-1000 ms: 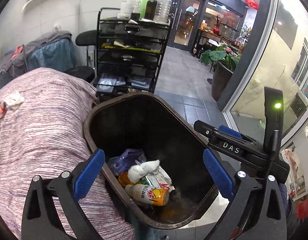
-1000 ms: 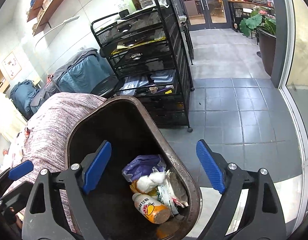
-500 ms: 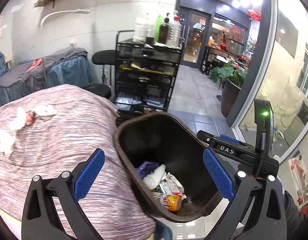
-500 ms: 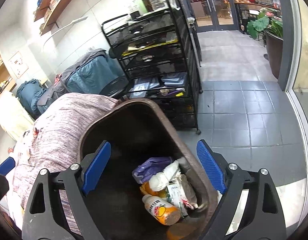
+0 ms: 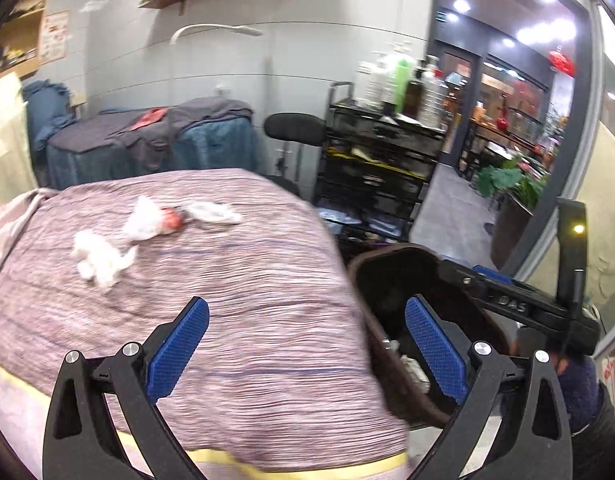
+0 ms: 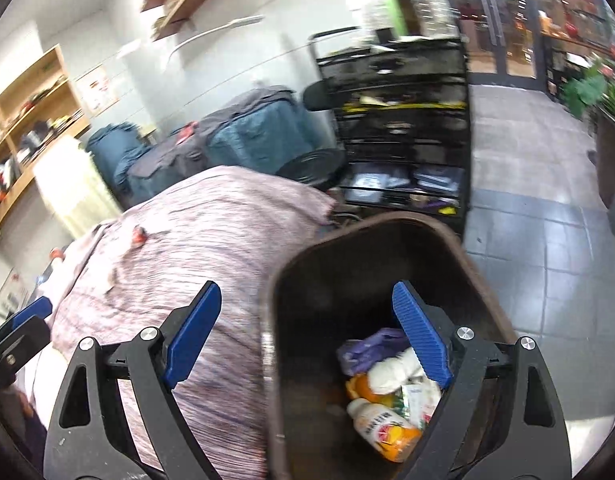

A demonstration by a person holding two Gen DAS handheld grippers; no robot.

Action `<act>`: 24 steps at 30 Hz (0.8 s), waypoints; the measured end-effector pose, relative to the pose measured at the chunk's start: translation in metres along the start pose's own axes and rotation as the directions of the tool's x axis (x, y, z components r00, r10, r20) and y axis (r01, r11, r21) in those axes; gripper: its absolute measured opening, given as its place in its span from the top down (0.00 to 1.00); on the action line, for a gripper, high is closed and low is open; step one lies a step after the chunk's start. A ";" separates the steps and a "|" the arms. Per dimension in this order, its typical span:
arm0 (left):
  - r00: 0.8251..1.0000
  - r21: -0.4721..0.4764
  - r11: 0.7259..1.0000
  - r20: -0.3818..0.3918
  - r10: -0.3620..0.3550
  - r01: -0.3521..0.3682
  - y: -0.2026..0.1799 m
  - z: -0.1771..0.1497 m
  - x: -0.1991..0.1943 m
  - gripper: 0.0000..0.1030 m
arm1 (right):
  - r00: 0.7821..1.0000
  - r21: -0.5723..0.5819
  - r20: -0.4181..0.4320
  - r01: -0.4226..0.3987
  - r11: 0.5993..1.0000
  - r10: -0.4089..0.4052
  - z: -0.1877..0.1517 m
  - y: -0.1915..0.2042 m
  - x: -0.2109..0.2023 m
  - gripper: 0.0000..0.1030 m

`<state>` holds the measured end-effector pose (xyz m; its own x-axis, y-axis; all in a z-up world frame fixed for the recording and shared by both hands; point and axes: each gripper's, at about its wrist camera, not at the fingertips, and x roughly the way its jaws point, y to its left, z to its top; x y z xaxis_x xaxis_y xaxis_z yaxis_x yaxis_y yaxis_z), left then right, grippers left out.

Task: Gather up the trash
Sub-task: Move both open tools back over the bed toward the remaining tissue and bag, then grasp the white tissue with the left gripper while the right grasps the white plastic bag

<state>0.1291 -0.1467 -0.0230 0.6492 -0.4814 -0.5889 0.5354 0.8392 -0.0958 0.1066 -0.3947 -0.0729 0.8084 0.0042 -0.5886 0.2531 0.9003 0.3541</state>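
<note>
Lying loose on the pink-striped bed cover (image 5: 227,280), crumpled white tissue wads (image 5: 101,258) look light, soft, crushable—pinch mid-bunch; left gripper (image 5: 303,344) and right gripper (image 6: 307,328) jaws spread, empty.

**Blur and cut-offs around the bin**

The left gripper's (image 5: 305,344) blue finger (image 5: 435,350) is hiding most of the trash inside the brown bin (image 5: 361,280). Beside the bin, motion is smearing the striped cover (image 5: 227,288), and the crumpled white scraps (image 5: 101,258) on it are possibly tissues.
</note>
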 end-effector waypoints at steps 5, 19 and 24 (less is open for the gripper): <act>0.997 -0.044 0.996 -0.011 0.075 -0.076 0.044 -0.004 -0.005 0.06 | 0.996 -0.073 -0.033 -0.079 0.994 0.077 0.006 0.043 0.015 0.16; 0.965 -0.194 0.951 -0.153 0.212 -0.239 0.180 -0.017 0.005 0.06 | 0.953 -0.265 -0.172 -0.288 0.920 0.249 0.021 0.168 0.073 0.16; 0.965 -0.245 0.944 -0.197 0.175 -0.221 0.207 -0.007 0.023 0.06 | 0.947 -0.406 -0.228 -0.305 0.862 0.227 0.021 0.216 0.106 0.16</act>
<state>0.2511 0.0175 -0.0625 0.6138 -0.2676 -0.7428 0.2289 0.9607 -0.1569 0.2581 -0.2087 -0.0431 0.7016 0.3080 -0.6425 -0.2441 0.9511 0.1893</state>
